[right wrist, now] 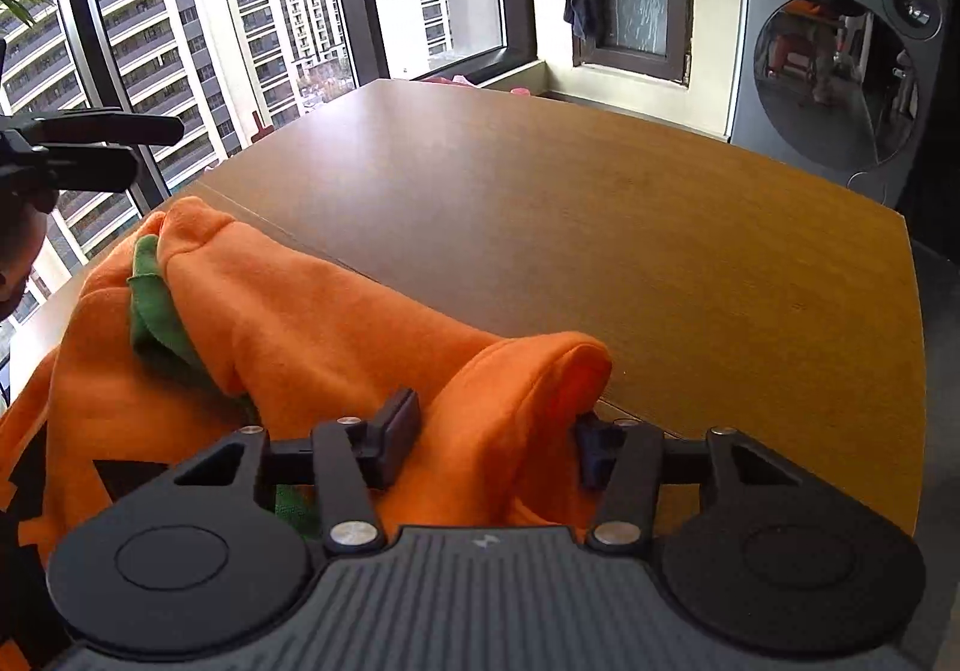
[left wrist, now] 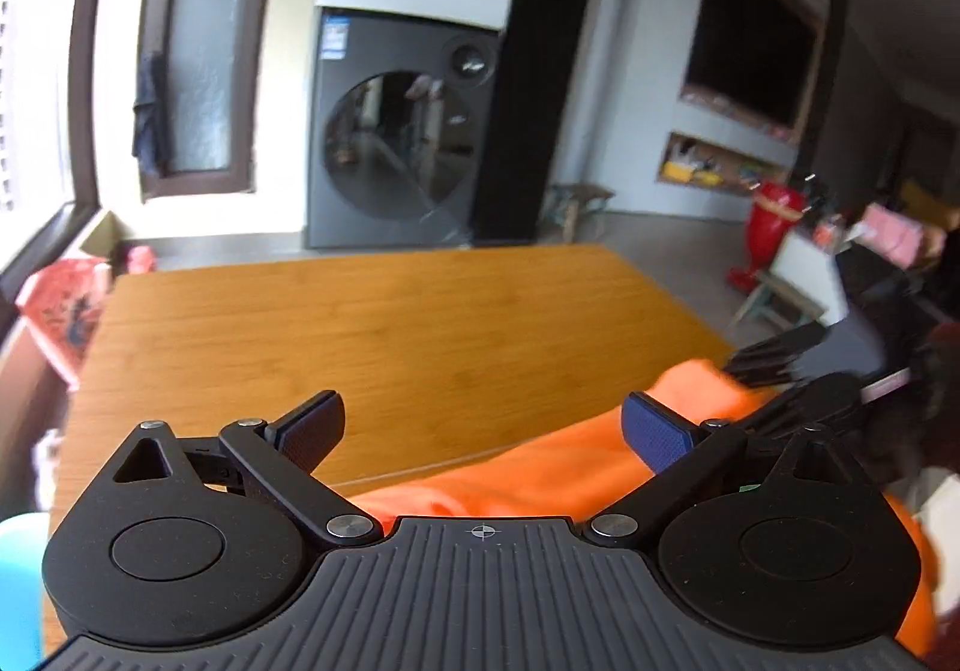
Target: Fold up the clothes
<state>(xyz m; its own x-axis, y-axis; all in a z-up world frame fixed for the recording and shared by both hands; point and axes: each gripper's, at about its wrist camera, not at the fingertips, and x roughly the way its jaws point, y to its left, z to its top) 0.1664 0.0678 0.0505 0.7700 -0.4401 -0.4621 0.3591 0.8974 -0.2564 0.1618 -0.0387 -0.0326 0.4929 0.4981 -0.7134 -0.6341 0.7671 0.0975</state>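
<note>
An orange garment (right wrist: 336, 323) with a green inner lining (right wrist: 153, 311) and black patches lies bunched at the near edge of the wooden table (right wrist: 600, 227). My right gripper (right wrist: 498, 446) has its jaws partly apart, with a thick fold of the orange cloth between them. My left gripper (left wrist: 483, 431) is open and empty above the table (left wrist: 390, 329), with the orange garment (left wrist: 540, 467) just below and to its right. The right gripper also shows in the left wrist view (left wrist: 780, 365) at the right, blurred. The left gripper shows at the far left of the right wrist view (right wrist: 90, 149).
A grey washing machine (left wrist: 402, 131) stands beyond the table's far edge. Large windows (right wrist: 252, 11) run along the table's left side. A red bag (left wrist: 66, 305) sits left of the table, and a red vase (left wrist: 771, 227) and clutter stand at the right.
</note>
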